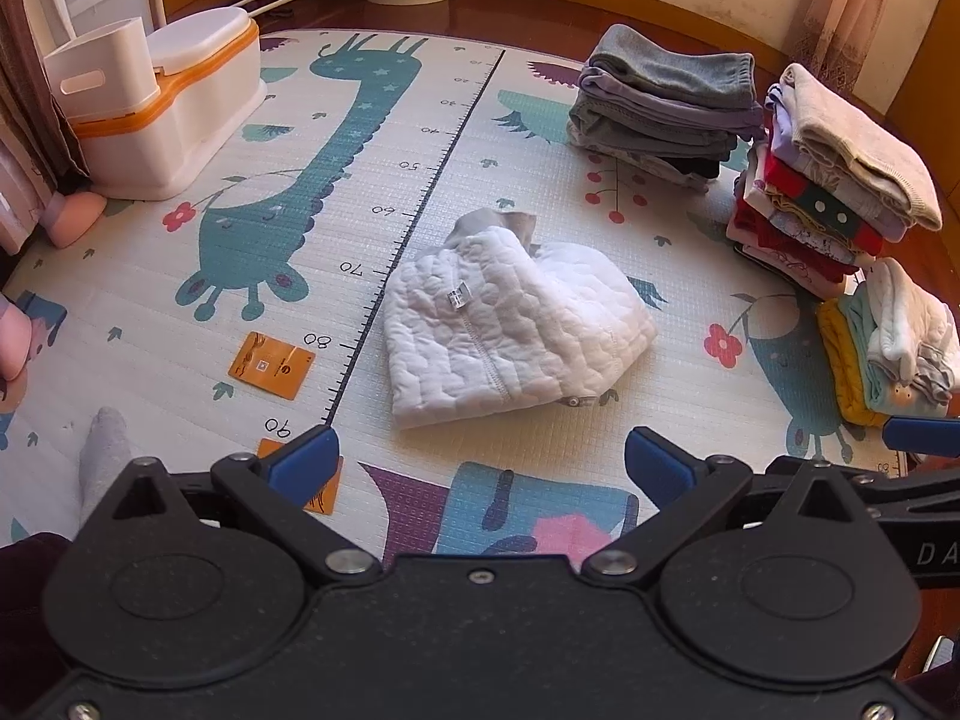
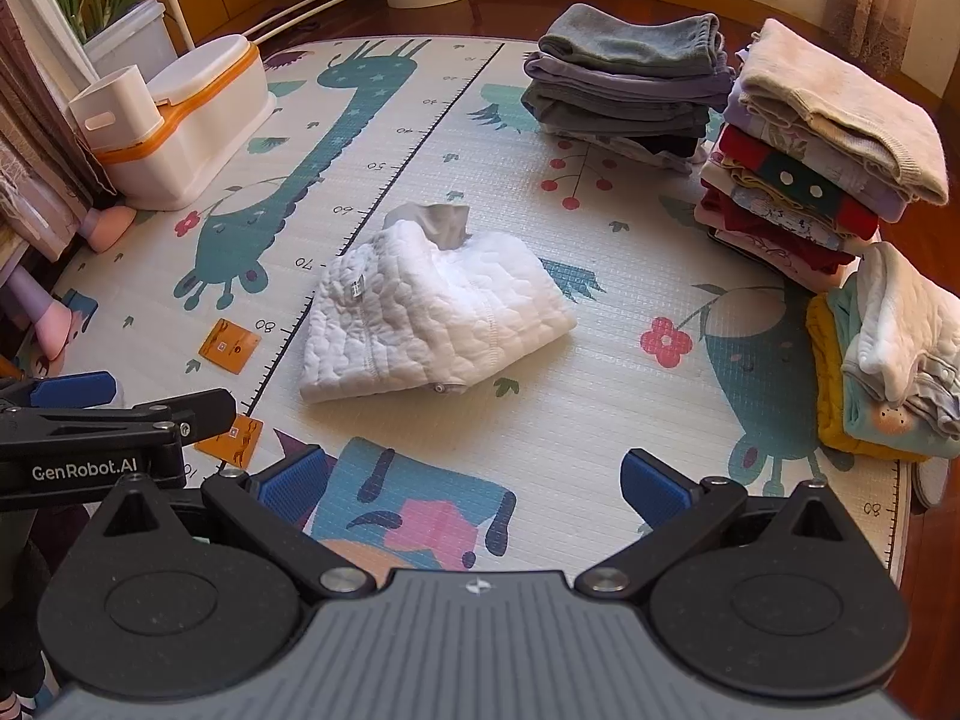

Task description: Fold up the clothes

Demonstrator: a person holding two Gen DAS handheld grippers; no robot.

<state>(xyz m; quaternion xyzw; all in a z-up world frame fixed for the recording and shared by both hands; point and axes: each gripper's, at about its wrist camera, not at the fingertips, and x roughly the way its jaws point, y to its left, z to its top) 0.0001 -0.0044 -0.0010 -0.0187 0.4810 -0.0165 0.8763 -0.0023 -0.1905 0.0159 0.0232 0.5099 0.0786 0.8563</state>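
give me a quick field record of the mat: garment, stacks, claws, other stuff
garment: white quilted jacket folded, mid-mat
stacks: grey pile at back; mixed red pile to its right; small yellow and white pile nearest
left claw: open, empty, above the mat
right claw: open, empty
other: orange cards, white and orange potty, grey sock foot
surface: play mat

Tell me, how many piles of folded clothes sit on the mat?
3, all along the right side: a grey pile farthest back, a tall colourful pile beside it, and a small pile nearest. More may lie outside the picture.
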